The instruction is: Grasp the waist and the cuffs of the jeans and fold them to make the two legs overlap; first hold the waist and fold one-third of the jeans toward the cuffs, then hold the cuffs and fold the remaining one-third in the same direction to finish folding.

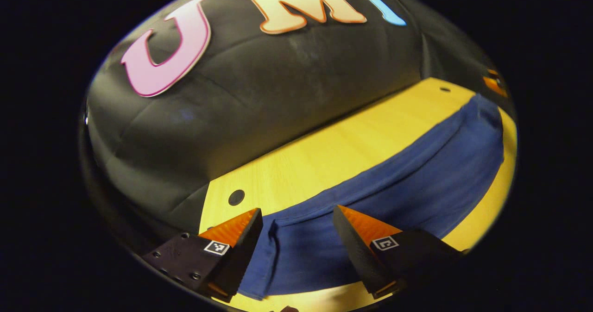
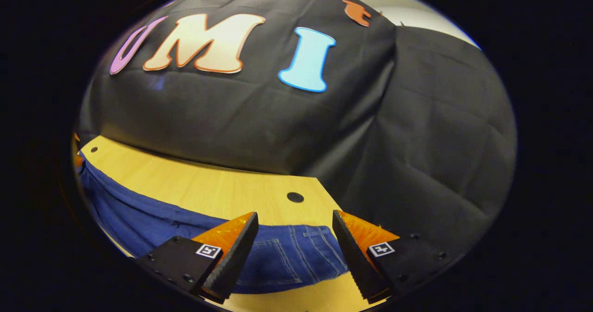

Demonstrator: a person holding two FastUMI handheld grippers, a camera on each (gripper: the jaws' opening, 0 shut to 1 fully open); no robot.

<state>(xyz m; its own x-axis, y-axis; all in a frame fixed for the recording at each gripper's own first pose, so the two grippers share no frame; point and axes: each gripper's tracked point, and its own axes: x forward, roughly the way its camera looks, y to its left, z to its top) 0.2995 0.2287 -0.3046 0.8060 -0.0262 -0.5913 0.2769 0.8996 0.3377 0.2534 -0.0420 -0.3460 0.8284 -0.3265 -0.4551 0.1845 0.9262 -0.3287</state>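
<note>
Jeans (image 1: 394, 182) flat (both grippers agape)

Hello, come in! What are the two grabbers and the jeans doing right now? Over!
Left gripper open over the cuff end. Right gripper open over the waist end. Jeans flat on the table, ungrasped. Nothing in the way.

Your left gripper (image 1: 297, 219) hangs over the near end of the jeans (image 1: 398, 177), its two fingers spread wide apart with blue cloth showing in the gap between them and neither one pressing on the fabric. You can see the jeans lying flat on the wooden table (image 1: 324, 154), running from the hemmed edge near you away to the far right, where the cloth narrows. A round hole (image 1: 236, 197) sits in the bare tabletop just left of the jeans, and the black cloth wall (image 1: 259, 94) rises behind the table's far edge.
</note>
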